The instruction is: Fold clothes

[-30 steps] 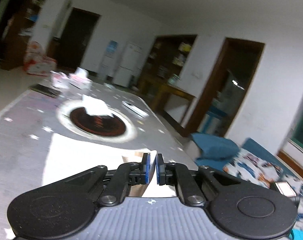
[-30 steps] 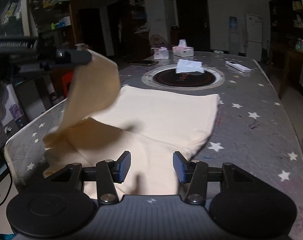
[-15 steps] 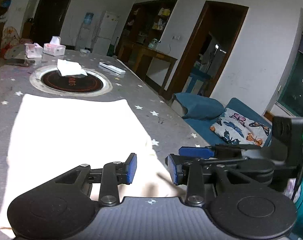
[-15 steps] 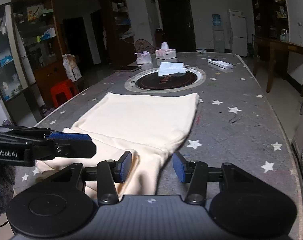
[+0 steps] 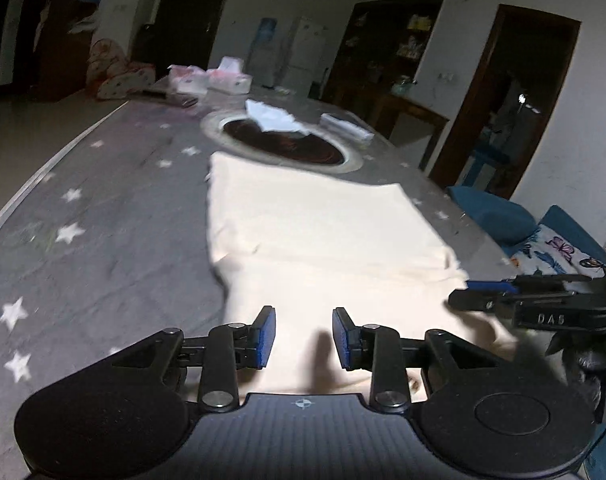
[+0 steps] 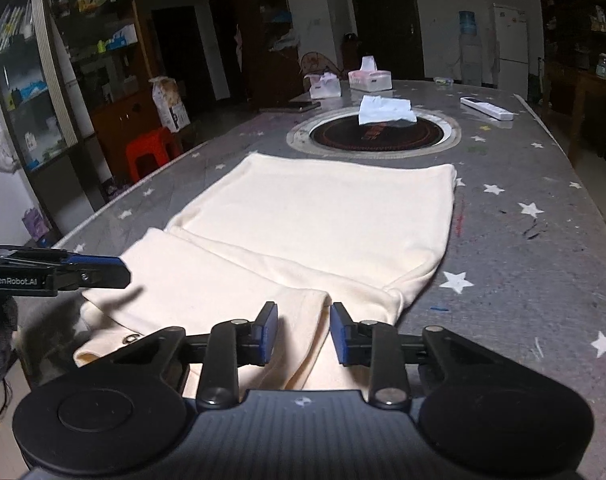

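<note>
- Spanning most of both views: one long grey table with white star print, with a round dark inset ringed in pale trim toward the far end.
- Lying flat along the table's middle: one cream-coloured cloth garment, far part smooth, near part doubled over itself with a fold ridge running left to right and a loose end draped at the near edge.
- Hovering over the near end of that garment: left gripper, jaws parted at a moderate gap, nothing between the pads.
- Same for right gripper, jaws apart and empty, with a raised fold of the cloth directly ahead of the gap.
- Further off, at the far end: two tissue boxes, one crumpled white tissue on the dark inset, one white remote control to the far right, one dark flat phone-like object to the left.
- Risk, as a judgement: pinching only the top layer at the near ridge, so the folded layers slide apart when lifted.
- Also likely: lifting unevenly and skewing the fold, or dragging the draped end off the near edge.
</note>
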Demonstrator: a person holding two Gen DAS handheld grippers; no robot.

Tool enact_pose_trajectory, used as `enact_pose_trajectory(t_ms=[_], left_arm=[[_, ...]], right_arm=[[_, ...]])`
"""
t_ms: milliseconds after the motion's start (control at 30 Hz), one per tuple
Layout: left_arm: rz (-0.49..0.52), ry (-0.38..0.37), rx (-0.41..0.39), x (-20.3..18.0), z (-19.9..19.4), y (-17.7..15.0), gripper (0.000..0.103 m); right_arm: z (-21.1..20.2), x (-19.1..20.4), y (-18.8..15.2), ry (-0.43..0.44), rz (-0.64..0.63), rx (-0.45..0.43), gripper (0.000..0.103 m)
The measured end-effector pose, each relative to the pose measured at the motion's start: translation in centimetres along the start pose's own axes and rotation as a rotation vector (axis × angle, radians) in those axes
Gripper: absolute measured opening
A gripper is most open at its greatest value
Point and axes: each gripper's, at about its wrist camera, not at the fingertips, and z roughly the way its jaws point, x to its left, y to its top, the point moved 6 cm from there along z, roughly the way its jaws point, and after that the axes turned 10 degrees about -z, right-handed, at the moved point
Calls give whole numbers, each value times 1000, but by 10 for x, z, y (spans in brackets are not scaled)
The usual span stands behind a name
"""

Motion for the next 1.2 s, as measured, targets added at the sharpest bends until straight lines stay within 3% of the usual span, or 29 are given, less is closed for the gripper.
enact_pose_trajectory(t_ms=[133, 400, 567, 700, 833, 1000, 1200], left_arm=[[0, 8, 22, 8, 0, 1, 32], [26, -20, -22, -7, 13, 33, 32], [25, 17, 16, 2, 39, 35, 31], [26, 15, 12, 1, 37, 36, 31], [40, -20, 10, -7, 29, 33, 31], [111, -26, 42, -19, 30, 14, 32], [188, -37, 31, -24, 11, 4, 34]], right_arm=[[5, 1, -3, -19, -24, 20, 14], [0, 1, 3, -69, -57, 4, 4], [3, -3, 5, -88, -76, 16, 4], [-2, -2, 6, -114, -102, 11, 5], [-11, 8, 15, -61, -112, -28, 8], [1, 31, 4, 16, -177, 18, 9], [-8, 36, -7, 17, -212, 25, 18]])
